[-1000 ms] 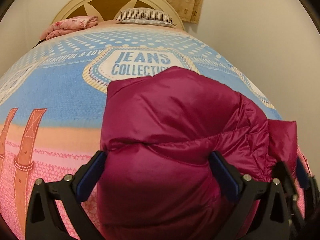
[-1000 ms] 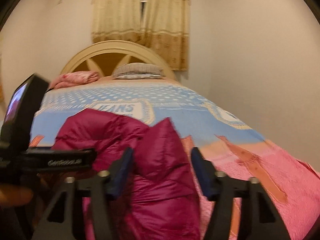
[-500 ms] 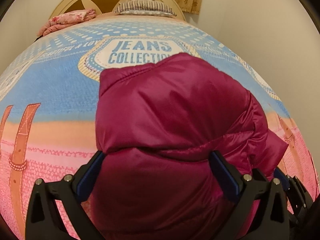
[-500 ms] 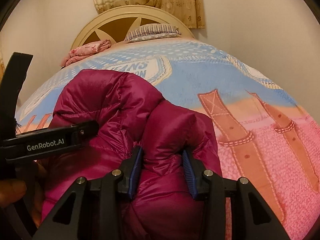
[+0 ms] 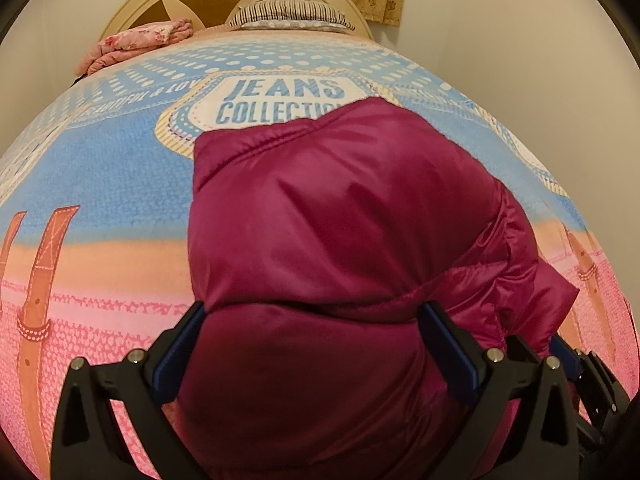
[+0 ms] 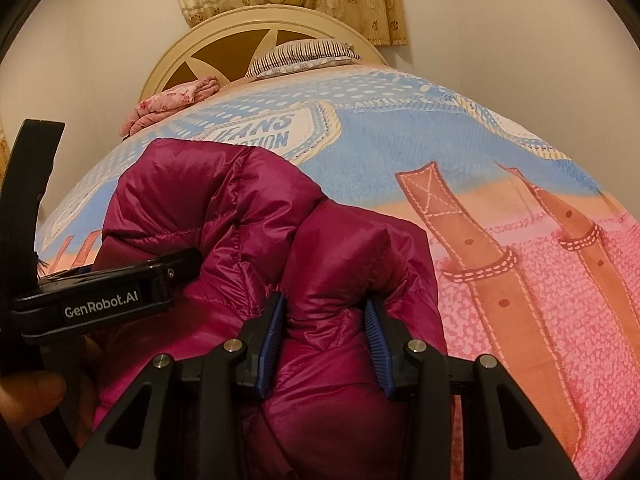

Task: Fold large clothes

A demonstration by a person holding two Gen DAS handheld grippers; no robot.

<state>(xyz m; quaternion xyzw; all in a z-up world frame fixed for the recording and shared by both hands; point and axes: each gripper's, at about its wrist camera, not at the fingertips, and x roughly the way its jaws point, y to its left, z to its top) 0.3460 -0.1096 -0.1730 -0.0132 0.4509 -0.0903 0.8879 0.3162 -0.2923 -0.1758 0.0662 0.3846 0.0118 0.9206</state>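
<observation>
While the maroon puffer jacket [image 5: 340,240] lies on the bed [image 5: 100,184], my left tongs [image 5: 312,344] and right tongs [image 6: 324,332] both clench its padding.

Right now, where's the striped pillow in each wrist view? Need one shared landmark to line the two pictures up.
Left wrist: striped pillow top centre, against the headboard, beyond the magenta puffer jacket.
Right wrist: striped pillow upper centre, at the same headboard, below the curtain.
Shared landmark: the folded pink floral blanket, lying just left of the pillow in both views.
</observation>
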